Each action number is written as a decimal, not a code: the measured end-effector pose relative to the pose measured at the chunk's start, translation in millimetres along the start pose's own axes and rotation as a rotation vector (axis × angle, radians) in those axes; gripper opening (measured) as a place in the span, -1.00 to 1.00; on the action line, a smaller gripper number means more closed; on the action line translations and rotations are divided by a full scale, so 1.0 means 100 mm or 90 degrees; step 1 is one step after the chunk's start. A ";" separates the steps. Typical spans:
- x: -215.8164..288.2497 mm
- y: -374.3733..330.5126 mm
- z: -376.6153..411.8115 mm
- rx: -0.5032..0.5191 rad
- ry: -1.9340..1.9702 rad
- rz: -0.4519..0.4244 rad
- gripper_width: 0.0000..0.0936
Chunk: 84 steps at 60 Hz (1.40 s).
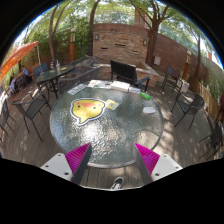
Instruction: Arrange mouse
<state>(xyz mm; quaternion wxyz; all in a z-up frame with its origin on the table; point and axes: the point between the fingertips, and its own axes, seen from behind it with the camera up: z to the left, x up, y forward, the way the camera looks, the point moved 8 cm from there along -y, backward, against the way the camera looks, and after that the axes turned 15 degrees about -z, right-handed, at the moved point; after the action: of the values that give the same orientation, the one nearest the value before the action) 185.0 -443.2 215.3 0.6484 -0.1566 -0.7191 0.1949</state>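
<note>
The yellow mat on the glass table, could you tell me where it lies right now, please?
In the gripper view, the yellow mat lies on the round glass table, beyond the open gripper and ahead of its left finger.

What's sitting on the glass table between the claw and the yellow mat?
Nothing: in the gripper view, the round glass table is bare from the open claw up to the yellow mat.

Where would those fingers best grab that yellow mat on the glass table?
Probably its near edge, coming in low from this side. The yellow mat lies flat on the table, so only a thin edge offers a pinch. The gripper is open, short of it.
</note>
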 end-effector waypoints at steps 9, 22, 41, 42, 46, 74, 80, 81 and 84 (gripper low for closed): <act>-0.26 0.64 -0.70 -0.034 0.006 0.000 0.83; -0.26 1.95 -1.50 -0.033 0.017 -0.036 0.83; -0.29 3.46 -2.16 -0.041 0.073 -0.030 0.83; -0.29 3.53 -2.17 -0.040 0.076 -0.030 0.83; -0.23 3.67 -2.24 -0.045 0.083 -0.033 0.79; 0.07 4.22 -2.13 -0.053 0.065 -0.043 0.42; 0.07 4.23 -2.05 -0.050 0.055 -0.043 0.04; 0.07 4.22 -2.04 -0.053 0.049 -0.042 0.02; 0.08 4.21 -2.03 -0.059 0.038 -0.042 -0.05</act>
<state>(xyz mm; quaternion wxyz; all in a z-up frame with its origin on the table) 373.7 -55.1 35.5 0.6678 -0.1686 -0.7124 0.1348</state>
